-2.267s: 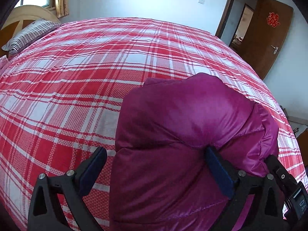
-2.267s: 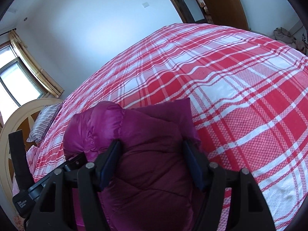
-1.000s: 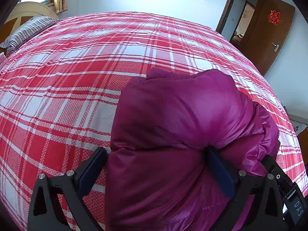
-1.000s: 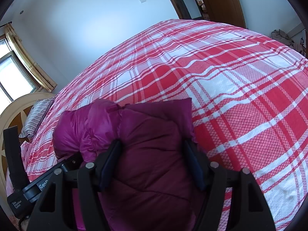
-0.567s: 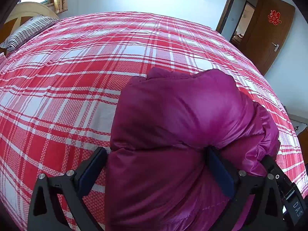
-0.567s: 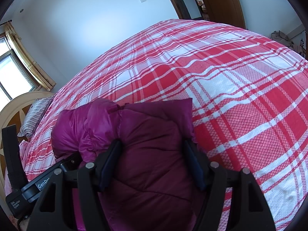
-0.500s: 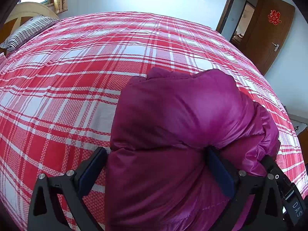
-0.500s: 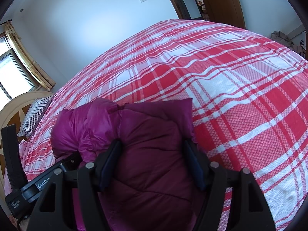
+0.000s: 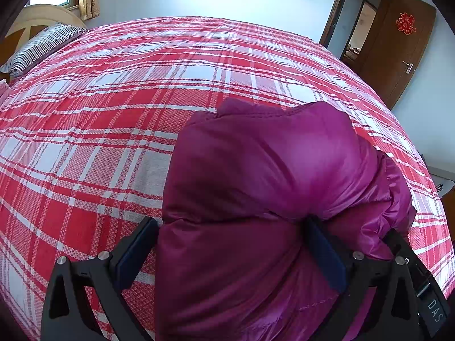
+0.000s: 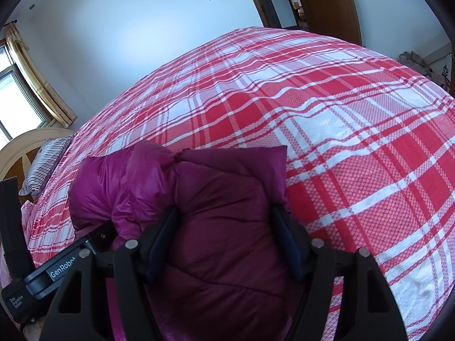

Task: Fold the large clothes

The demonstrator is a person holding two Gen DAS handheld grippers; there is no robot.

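A puffy magenta jacket, folded into a thick bundle, lies on the red plaid bed. My left gripper straddles the bundle's near end with its jaws wide. Its right pad is dug into a fold, and its left pad only meets the jacket's edge at the tip. In the right wrist view the same jacket bulges between both pads of my right gripper, which squeeze it from both sides. The left gripper's body shows at the lower left.
A striped pillow and a wooden headboard are at the bed's far left. A brown door stands open at the far right. Clothes lie heaped beyond the bed's right edge.
Since the oldest frames the bundle has shifted toward the left gripper's left pad, closing the gap there. Over the last second nothing has visibly moved.
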